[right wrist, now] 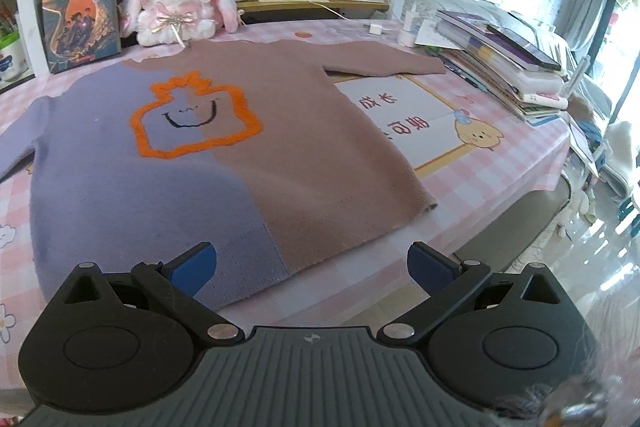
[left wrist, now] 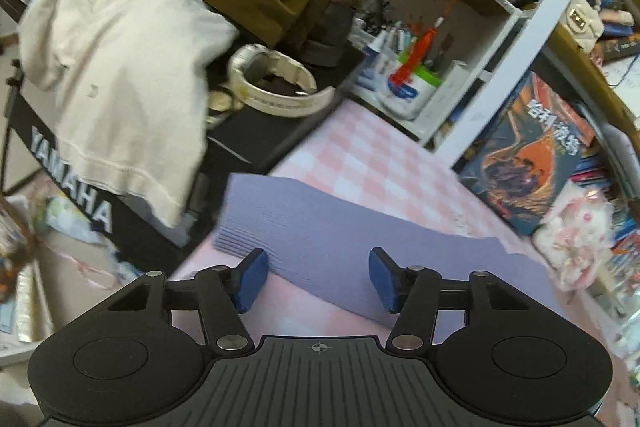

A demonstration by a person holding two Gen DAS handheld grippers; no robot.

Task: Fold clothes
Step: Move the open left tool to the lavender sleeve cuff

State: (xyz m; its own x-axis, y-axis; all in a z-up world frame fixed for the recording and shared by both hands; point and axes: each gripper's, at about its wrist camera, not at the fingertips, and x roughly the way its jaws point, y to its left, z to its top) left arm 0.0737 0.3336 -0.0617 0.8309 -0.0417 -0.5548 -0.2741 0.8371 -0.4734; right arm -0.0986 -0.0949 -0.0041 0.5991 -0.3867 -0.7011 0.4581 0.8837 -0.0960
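A two-tone sweater [right wrist: 224,147], purple on the left half and brown on the right, lies flat face up on the pink checked table [right wrist: 500,163], with an orange outlined smiling figure on the chest. Both sleeves are spread out. My right gripper [right wrist: 312,267] is open, just above the sweater's bottom hem. In the left wrist view the purple sleeve [left wrist: 320,243] lies across the table, and my left gripper [left wrist: 318,277] is open with its blue pads on either side of the sleeve, close above it.
A plush rabbit [right wrist: 176,7] and a boxed book [right wrist: 80,15] stand at the table's back. A stack of books [right wrist: 504,59] lies at the right. A Yamaha keyboard [left wrist: 80,195] draped with clothes and a pen holder [left wrist: 408,83] sit left of the table.
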